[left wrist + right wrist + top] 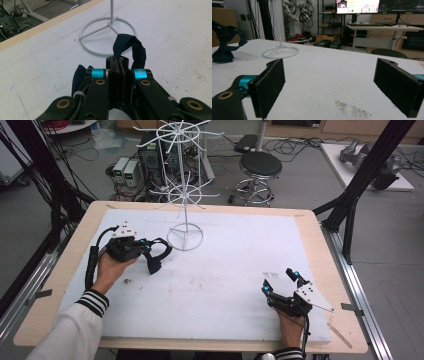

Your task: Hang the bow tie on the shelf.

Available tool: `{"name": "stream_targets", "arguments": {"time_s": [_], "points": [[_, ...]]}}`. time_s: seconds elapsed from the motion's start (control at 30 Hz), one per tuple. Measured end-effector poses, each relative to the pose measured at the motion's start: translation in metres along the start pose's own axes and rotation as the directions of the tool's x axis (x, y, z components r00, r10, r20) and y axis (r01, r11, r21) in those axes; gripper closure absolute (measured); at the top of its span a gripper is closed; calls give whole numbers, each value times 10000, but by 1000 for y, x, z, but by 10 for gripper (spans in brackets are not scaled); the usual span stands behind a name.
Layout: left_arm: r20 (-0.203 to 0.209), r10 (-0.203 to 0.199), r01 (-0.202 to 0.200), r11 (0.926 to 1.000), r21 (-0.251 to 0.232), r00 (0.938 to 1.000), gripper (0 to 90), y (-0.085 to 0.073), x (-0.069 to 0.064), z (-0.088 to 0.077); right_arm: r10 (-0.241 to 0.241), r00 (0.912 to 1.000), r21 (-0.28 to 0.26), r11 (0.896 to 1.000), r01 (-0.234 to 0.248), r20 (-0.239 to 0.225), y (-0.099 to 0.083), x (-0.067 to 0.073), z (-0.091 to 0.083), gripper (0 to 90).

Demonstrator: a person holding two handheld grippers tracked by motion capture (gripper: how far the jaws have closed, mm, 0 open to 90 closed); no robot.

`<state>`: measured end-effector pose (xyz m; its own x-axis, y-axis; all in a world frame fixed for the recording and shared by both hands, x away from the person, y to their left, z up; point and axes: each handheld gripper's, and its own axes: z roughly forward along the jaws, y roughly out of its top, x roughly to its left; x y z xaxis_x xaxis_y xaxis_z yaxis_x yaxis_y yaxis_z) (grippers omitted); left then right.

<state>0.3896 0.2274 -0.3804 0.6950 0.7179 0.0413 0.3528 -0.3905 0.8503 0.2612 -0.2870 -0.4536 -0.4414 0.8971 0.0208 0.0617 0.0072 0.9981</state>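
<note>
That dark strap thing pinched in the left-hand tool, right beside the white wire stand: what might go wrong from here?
Two things, judging from this moment:
1. The left gripper pinches only a thin fold of the dark strap; its loop hangs free, so it could slip out or snag.
2. The white wire stand looks light on its ring base and has many thin arms. A bump while hanging the strap could tip it. The right gripper rests open, far off, so it cannot steady it.
</note>
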Motion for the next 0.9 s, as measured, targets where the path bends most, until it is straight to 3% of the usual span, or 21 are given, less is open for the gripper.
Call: {"name": "stream_targets", "arguments": {"time_s": [0.4, 0.77, 0.9], "points": [[249, -155, 174, 9968, -782, 9996, 874, 1, -1, -6, 8, 10000, 1, 10000, -8, 7, 0, 0, 0, 93], [575, -148, 265, 9780, -2071, 9982, 874, 7, -6, -17, 0, 10000, 2, 10000, 0, 15, 0, 0, 0, 93], [763, -204, 378, 9715, -2339, 9969, 874, 11, -9, -21, -22, 10000, 22, 10000, 22, 15, 0, 0, 0, 93]]}}
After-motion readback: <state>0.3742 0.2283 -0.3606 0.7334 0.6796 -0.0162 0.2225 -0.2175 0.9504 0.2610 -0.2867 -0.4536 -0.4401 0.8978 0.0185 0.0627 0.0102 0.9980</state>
